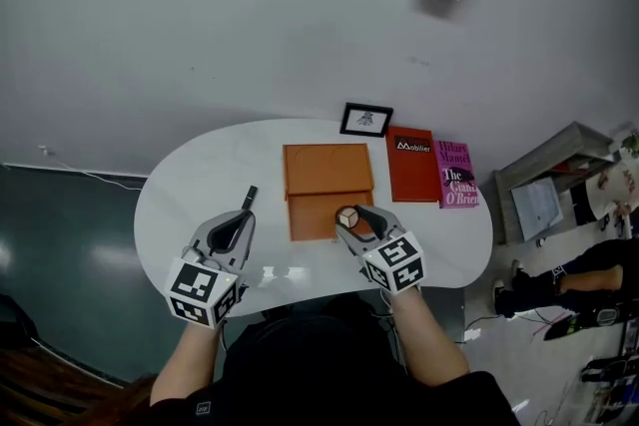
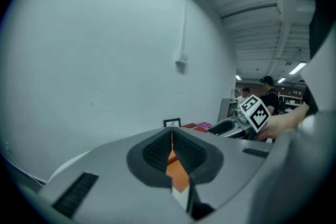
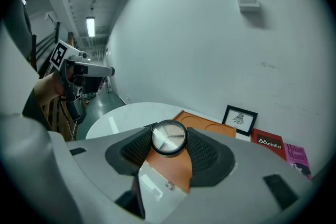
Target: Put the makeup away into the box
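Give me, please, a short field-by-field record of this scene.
table: white, oval
box: orange box, open, mid-table
right hand-held gripper: shut on round makeup pot, at the box's near right edge
left hand-held gripper: shut; slim black item at its tip, held or not unclear
behind the box: framed picture, red book, pink book

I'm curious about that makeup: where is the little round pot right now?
The round pot is clamped by the right gripper, over the near half of the open orange box, mid-table in the head view.
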Motion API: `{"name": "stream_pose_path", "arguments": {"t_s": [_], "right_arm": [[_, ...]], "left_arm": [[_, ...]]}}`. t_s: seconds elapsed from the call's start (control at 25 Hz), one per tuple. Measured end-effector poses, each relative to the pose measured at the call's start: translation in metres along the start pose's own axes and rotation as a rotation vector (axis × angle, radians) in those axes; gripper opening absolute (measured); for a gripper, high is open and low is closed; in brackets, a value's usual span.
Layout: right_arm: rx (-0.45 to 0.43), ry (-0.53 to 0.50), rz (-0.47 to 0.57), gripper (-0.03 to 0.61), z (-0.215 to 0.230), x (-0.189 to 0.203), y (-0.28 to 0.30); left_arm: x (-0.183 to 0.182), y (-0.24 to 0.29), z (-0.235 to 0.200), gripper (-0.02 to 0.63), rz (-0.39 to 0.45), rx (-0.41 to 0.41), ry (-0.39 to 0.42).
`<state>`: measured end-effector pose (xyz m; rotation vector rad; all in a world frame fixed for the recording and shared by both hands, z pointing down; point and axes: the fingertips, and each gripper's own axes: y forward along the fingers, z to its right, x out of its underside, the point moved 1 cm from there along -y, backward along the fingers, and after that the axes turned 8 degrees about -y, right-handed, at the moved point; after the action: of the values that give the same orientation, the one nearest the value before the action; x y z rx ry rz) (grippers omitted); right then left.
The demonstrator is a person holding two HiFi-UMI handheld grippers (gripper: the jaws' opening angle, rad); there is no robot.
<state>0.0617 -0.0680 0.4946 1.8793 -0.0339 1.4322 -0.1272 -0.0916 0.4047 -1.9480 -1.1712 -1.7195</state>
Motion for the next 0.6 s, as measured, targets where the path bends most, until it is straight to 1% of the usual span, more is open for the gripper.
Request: {"name": "stream_pose_path", "arguments": {"t_s": [0.16,0.28,0.36,0.52,0.6], "right_arm": [[-0.065,-0.013,-0.024,0.218,-0.021,-0.006,0.029],[-0.125,-0.03,-0.048,0.218,-0.03,-0.002,0.047],[-0.156,-0.049,-0.067,0.218,-0.032,0.002,0.059],[-0.218,-0.08,-0.105,0.219,-0.032,0.012,0.083],[-0.256,-0.098,-0.123,0.219,-0.033,0.019,0.096]], "left_arm": [[0.003,-0.006,-0.018,0.015,0.007,-0.014,-0.029],[0.006,-0.005,-0.027,0.015,0.006,-0.041,-0.059],[0.007,-0.002,-0.03,0.015,0.005,-0.058,-0.081],[0.013,0.005,-0.041,0.015,-0.019,-0.101,-0.085],[0.015,0.011,-0.049,0.015,-0.026,-0.13,-0.104]]}}
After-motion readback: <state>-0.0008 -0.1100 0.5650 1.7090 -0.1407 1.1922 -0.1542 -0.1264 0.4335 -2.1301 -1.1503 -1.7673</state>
